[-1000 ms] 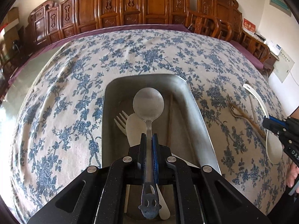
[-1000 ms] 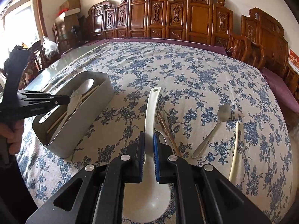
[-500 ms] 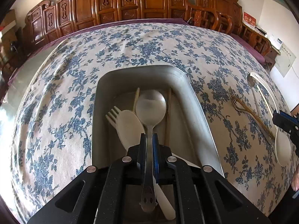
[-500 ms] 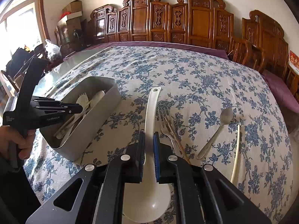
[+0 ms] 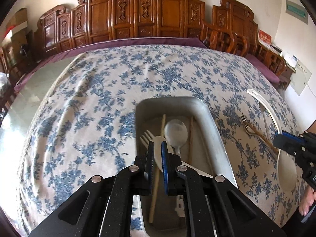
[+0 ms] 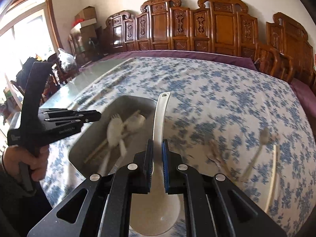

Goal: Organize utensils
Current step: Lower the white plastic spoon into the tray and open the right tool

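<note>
Since a moment ago our left gripper has let the metal spoon drop into the steel tray on the flowered tablecloth and hangs slightly parted and empty, while our right gripper has carried the white ladle, clamped by its handle, above the tray's edge.

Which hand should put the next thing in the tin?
Right. Its hand-held gripper grips the white ladle, whose handle is over the tin. The left hand-held gripper holds nothing.
</note>
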Available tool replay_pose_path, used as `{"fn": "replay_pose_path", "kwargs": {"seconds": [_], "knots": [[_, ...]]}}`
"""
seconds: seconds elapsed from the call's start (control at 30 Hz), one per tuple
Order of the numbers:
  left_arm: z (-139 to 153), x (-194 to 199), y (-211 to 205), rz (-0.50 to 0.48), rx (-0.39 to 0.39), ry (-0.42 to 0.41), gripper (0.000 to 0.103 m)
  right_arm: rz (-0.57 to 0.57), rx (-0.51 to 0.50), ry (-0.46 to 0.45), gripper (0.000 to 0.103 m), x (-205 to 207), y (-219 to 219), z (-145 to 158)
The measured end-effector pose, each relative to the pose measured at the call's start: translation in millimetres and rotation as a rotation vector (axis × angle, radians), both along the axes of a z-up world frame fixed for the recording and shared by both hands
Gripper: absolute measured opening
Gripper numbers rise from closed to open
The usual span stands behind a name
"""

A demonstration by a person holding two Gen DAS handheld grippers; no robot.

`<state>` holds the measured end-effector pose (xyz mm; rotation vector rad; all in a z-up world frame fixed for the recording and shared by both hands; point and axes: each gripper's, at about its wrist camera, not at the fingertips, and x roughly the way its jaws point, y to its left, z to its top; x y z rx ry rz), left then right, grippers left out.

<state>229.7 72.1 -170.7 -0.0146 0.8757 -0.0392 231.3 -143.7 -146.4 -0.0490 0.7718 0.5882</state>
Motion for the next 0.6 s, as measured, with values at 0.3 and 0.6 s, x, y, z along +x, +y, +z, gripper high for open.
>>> {"fn": "replay_pose_path", "kwargs": {"seconds": [0.3, 0.6], "knots": [[10, -2, 30, 0.052, -0.001, -0.028, 0.006, 0.042, 0.058, 0.028, 0.011, 10, 57, 4], [13, -4, 52, 0.092, 0.010, -0.039, 0.006, 0.049, 0.070, 0.098, 0.011, 22, 96, -17]]}}
